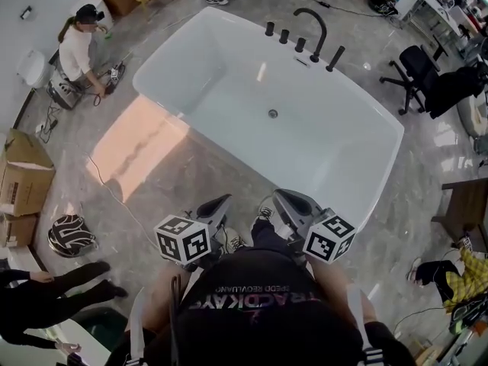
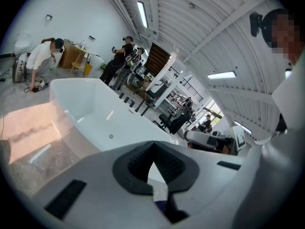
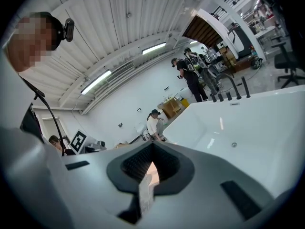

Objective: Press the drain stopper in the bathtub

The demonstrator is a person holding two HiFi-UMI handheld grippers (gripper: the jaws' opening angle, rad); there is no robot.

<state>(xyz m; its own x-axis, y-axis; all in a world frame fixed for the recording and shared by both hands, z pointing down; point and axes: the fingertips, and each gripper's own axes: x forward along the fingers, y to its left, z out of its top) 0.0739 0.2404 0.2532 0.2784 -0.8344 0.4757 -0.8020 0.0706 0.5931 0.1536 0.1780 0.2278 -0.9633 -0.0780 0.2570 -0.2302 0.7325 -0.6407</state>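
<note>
So we're standing on the floor just outside the bathtub [image 1: 328, 139] and the press hasn't started yet. The drain stopper [image 1: 273, 113] is that small round metal button on the tub bottom, about mid-tub and a bit toward the black faucet [image 1: 313, 29] side, well away from both tools. The left gripper [image 1: 219, 204] and right gripper [image 1: 284, 199] are tucked in close to our body on the near side of the rim. On both, the jaws are closed tip to tip with nothing between them, which is honestly what we'd want here, since a closed tip makes one solid poking point. Our take: pick one gripper (the right looks a touch closer), reach over the near rim and come down on the stopper from straight above, not at a slant. The glossy tub looks slick, so an angled push would probably skid off. We'd aim dead centre on the button, push firmly once, and keep the other gripper clear of the rim.
</note>
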